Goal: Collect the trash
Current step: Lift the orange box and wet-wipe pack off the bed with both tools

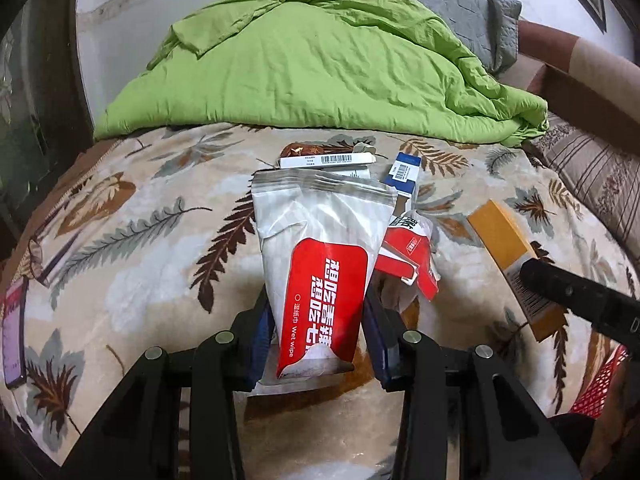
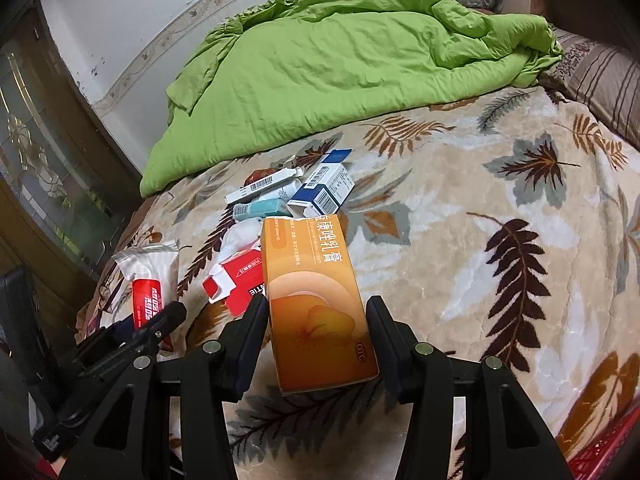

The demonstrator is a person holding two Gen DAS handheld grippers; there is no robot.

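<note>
On the bed, whose leaf-patterned blanket [image 2: 480, 208] carries the litter, the left hand-held gripper [image 1: 318, 334] is clamped on a white and red wet-wipe packet [image 1: 320, 264], pads pressing its lower half on both sides so the packet stands up and away from the blanket. Just right of it in the left wrist view lies a torn red and white wrapper [image 1: 412, 254], and beyond that a loose cluster: a long white barcoded box [image 1: 326, 160] and a blue and white box [image 1: 406, 172], both resting on the blanket near the edge of the green quilt [image 1: 312, 64]. Further right, the right hand-held gripper [image 2: 318, 344] grasps an orange cream box [image 2: 316, 296] across its width, the box tilted and its near end lifted clear of the blanket. At the far right lower corner a red mesh basket [image 2: 600, 454] shows, probably the place for the trash. With both grippers loaded, the step in hand looks like carrying these two pieces to the basket. The packet is soft and held low, so it may flop or slide; keeping the squeeze steady and the packet upright should help. The box is rigid but could pivot between the pads, so a level, unhurried carry, releasing only once over the basket, seems wise.
</note>
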